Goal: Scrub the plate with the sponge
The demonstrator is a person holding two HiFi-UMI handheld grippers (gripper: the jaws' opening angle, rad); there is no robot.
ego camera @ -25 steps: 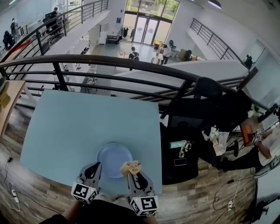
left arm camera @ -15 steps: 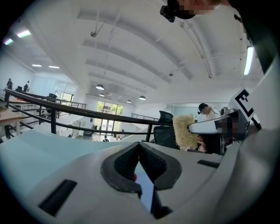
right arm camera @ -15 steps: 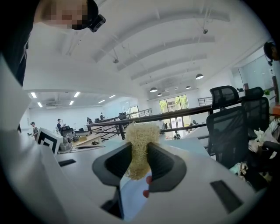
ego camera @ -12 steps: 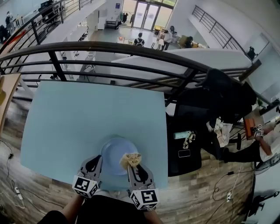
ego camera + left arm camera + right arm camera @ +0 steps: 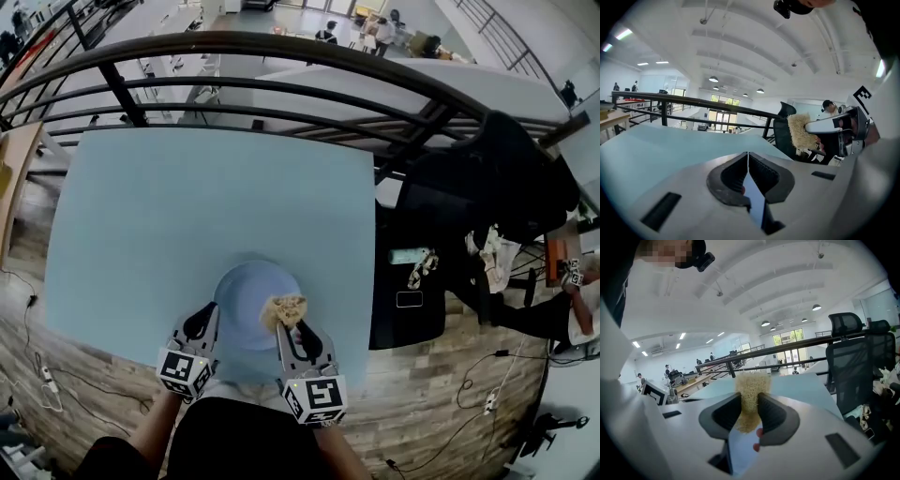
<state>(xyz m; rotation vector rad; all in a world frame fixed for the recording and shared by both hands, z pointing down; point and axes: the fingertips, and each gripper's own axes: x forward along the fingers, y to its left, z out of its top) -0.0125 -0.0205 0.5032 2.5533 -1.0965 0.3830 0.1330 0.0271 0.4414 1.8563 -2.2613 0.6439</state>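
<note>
**Plate clamped at its rim, sponge above its right side**

The round blue plate (image 5: 246, 292) lies on the light blue table (image 5: 187, 206), at the near edge and about the middle of it. The left gripper (image 5: 201, 326) comes from the near side to the left part of the plate's rim. In the left gripper view its jaws are closed on that rim: only a thin blue strip of the plate (image 5: 753, 193) shows between the two dark pads.

The right gripper (image 5: 289, 326) is just beside the left one, at the near right part of the plate. Its jaws are clamped on the sponge (image 5: 751, 391), a rough, straw-coloured piece that sticks out beyond the fingertips. In the head view the sponge (image 5: 284, 308) is over the right side of the plate, inside its rim. Whether it presses on the plate, I cannot tell.

A dark railing (image 5: 281, 45) runs behind the far edge of the table.
</note>
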